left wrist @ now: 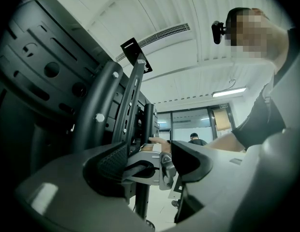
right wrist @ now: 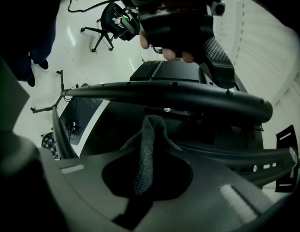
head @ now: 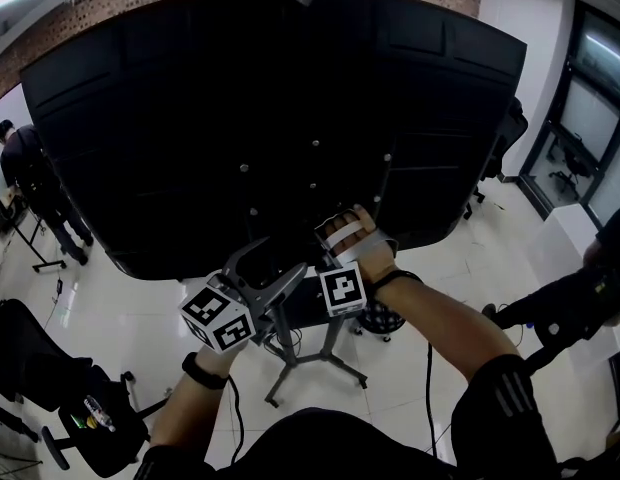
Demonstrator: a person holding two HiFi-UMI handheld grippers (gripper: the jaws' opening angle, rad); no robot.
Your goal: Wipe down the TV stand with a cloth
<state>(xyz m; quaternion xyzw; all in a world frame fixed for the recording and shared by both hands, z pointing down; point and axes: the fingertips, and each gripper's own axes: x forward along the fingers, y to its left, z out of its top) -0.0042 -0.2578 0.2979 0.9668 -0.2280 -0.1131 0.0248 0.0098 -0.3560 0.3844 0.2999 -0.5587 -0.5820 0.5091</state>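
**Status, near to far**

1. R gripper (right wrist: 142,177): jaws pressed together on a dark grey cloth (right wrist: 146,144). The free end stands up ahead of the claw. It hangs just short of a black curved bar (right wrist: 179,94) on the TV stand (head: 312,360). Contact w/ any surface can't be confirmed.
2. L gripper (left wrist: 149,165): jaws part-way spread w/ a grey metal bracket (left wrist: 140,157) of the stand between them. They appear clamped on it, prob. as a brace.
3. Stand location: directly in front of the operator, under the black TV back panel (head: 270,118). Column and splayed legs sit on a pale floor (head: 140,308).

**Progress (judgement)**
- Cloth is in hand and both claws are at the upper stand, so wiping looks early or mid-pass.
- No visible diff. between wiped and unwiped metal.
- Legs and base appear left to do. Neither claw is near them.

**Edges / clearance**
- Tight spot: brackets, bolts and panel underside crowd the claws. Cloth could snag on bracket corners.
- Lower down: open floor around the legs, good room to reach the base.
- Office chair (head: 80,408) near, on operator's left. Dark equipment (head: 560,308) on the right. Both are apart from the stand.
- Far: a person (head: 35,183) stands at the left wall, well clear.
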